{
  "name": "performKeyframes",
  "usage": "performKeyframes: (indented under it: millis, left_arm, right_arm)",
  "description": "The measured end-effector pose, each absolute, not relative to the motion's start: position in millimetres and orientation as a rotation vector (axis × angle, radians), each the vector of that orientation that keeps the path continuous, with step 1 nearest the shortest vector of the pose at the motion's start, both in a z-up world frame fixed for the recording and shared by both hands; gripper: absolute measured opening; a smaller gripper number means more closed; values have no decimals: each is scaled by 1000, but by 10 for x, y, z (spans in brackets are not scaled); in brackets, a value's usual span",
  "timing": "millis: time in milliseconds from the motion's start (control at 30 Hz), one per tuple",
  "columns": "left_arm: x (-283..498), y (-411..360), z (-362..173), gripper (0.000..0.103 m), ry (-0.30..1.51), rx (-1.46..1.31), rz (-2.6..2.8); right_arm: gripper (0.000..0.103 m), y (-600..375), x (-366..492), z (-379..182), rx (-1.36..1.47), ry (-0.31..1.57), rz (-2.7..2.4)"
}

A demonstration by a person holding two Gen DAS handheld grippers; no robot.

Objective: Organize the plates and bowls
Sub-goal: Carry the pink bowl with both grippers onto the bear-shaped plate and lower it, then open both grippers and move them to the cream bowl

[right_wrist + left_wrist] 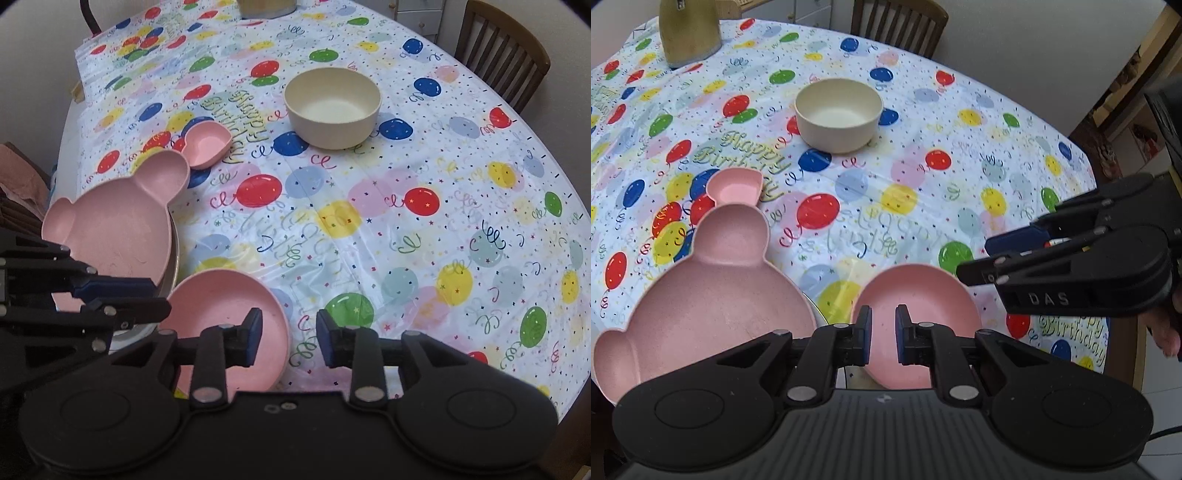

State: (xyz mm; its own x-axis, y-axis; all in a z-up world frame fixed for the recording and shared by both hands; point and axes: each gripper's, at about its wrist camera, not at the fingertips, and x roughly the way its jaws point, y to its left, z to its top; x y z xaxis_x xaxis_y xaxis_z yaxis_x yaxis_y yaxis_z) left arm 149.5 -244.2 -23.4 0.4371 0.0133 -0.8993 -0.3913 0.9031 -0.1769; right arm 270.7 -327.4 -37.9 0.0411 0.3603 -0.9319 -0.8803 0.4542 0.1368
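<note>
Round pink plastic plate (pixel 229 325) at near table edge, directly under left gripper (pixel 883 334), nearly clenched, empty; right gripper (pixel 290 338) released, just beside.

A home dining room, by the look of it — a round desk (pixel 480 206) under a plastic cover (pixel 923 192) printed with balloons and "Happy Birthday". Wooden slat-backed chairs (pixel 506 48) stand pushed up to the far side. Children's dishes sit about — a pink bear-shaped plate (pixel 713 295), a round pink plate (pixel 218 306), a cream bowl (pixel 332 107). Plain pale walls close behind.
</note>
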Motion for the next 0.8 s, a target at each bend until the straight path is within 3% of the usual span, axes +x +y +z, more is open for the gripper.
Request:
performKeyframes:
  millis: [33,133,200,233,600,800]
  left_arm:
    - [1496,-2432,-208,18,1088,-388,263]
    - [1493,-2413,-122,39,1058,-380,283]
    - [1481,-2407,-56,60,1029,-372,297]
    - [1478,-2403,-25,63,1016,-367,303]
    - [1550,-2186,165,65,955,-341,320]
    - [1604,-1908,195,75,934,-332,343]
  right_arm:
    - [33,-3288,2703,-354,-553,1162,1033]
    - [37,-3314,2688,-281,-534,1143,1037]
    - [39,-3329,2683,-232,-522,1130,1039]
    - [41,-3339,2683,-203,-516,1122,1038]
    - [69,-3406,2757,49,-436,1046,1000]
    - [84,-3255,2844,132,-428,1013,973]
